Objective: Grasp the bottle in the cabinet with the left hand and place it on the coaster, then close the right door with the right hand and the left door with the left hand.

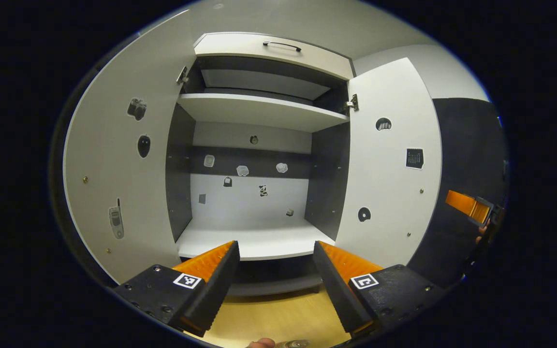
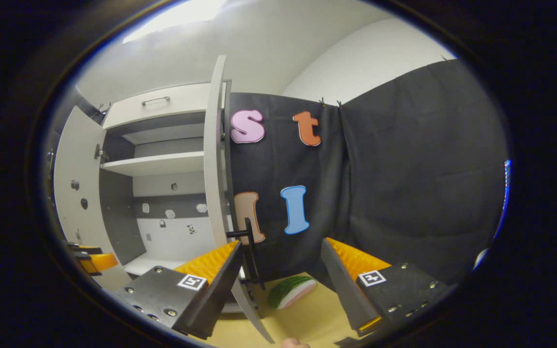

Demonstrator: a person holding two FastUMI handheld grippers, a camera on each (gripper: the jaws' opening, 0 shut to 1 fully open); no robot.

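The cabinet (image 1: 259, 111) stands straight ahead in the left gripper view with both doors swung wide. Its left door (image 1: 124, 183) and right door (image 1: 389, 183) carry small stickers. My left gripper (image 1: 276, 246) is open, a short way in front of the white lower shelf (image 1: 254, 241), with nothing between its fingers. In the right gripper view the right door (image 2: 215, 183) is seen edge-on, its dark handle (image 2: 248, 256) just beyond my left fingertip. My right gripper (image 2: 282, 242) is open and holds nothing. The right gripper (image 1: 472, 208) also appears past the right door in the left gripper view.
A wooden tabletop (image 1: 278, 314) lies below the cabinet. A toy watermelon slice (image 2: 290, 290) rests on it behind the right door, against the black cloth wall (image 2: 404, 183). A drawer with a handle (image 1: 282, 45) tops the cabinet. The left gripper (image 2: 87, 258) shows at the right gripper view's left edge.
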